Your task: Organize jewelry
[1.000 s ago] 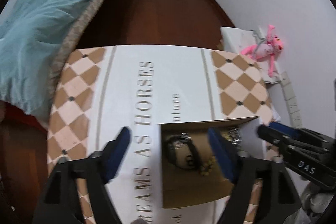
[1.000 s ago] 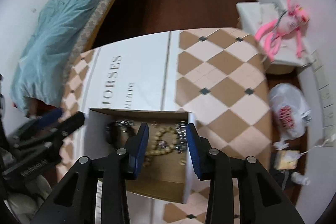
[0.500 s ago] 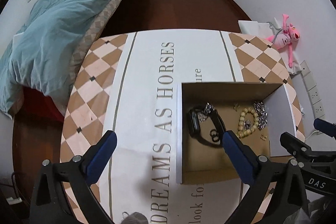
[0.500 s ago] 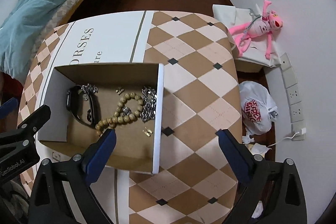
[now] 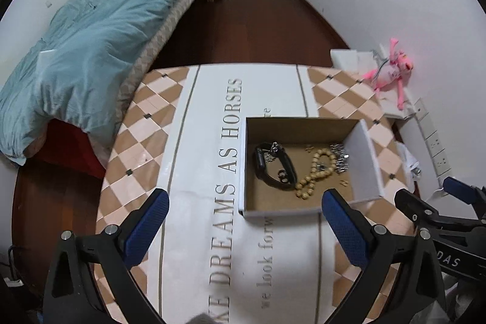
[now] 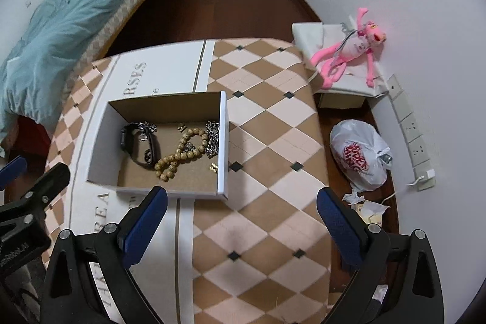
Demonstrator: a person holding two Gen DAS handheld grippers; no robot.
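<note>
An open cardboard box (image 5: 363,160) (image 6: 223,141) sits on the checked tablecloth. Inside lie a black watch (image 5: 275,169) (image 6: 138,146), a wooden bead bracelet (image 5: 316,172) (image 6: 179,155), a silver chain (image 5: 340,155) (image 6: 212,138) and small gold earrings (image 6: 213,167). My left gripper (image 5: 243,208) hovers open above the cloth at the box's near-left corner, nothing between its fingers. My right gripper (image 6: 241,204) is open too, above the cloth near the box's near-right corner and empty. Each gripper shows at the edge of the other's view.
The round table (image 5: 145,141) carries a cloth with printed lettering. A bed with a blue duvet (image 5: 91,50) stands at the left. By the right wall lie a pink plush toy (image 6: 352,50) on a white box and a white plastic bag (image 6: 358,157) on the floor.
Both grippers pulled back and up from inside the box. The right jaws went from narrow to wide open, and the left widened a little. The jewelry stays in the box.
</note>
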